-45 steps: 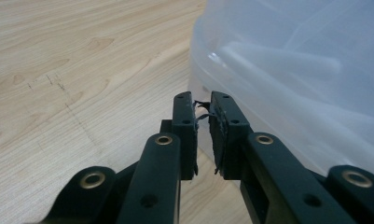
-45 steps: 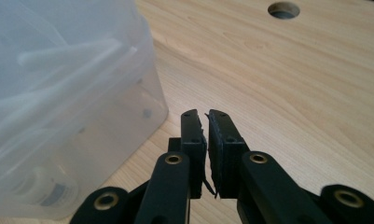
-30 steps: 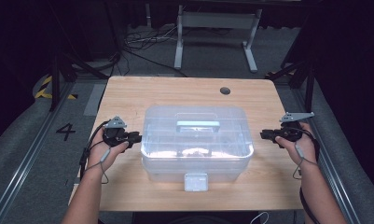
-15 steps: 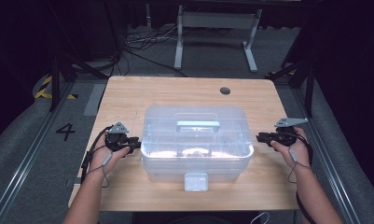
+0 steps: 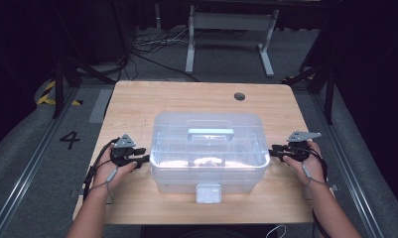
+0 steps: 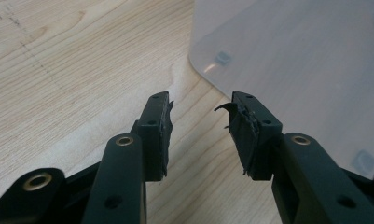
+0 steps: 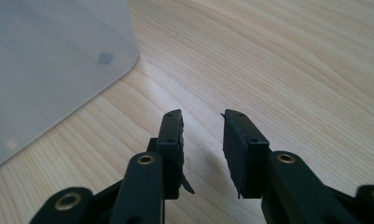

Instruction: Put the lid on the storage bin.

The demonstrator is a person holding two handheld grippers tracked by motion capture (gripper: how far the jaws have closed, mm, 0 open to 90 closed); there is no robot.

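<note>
- Latch (image 5: 208, 193) at the near front of the clear storage box (image 5: 209, 148) looks fastened; lid seated.
- Box rests mid-bench (image 5: 137, 99), handle (image 5: 210, 133) untouched.
- Left gripper (image 5: 143, 155) and right gripper (image 5: 274, 150) flank its ends, jaws just parted, holding nothing.
- Judgement: box set down and released; only withdrawal appears left.
</note>
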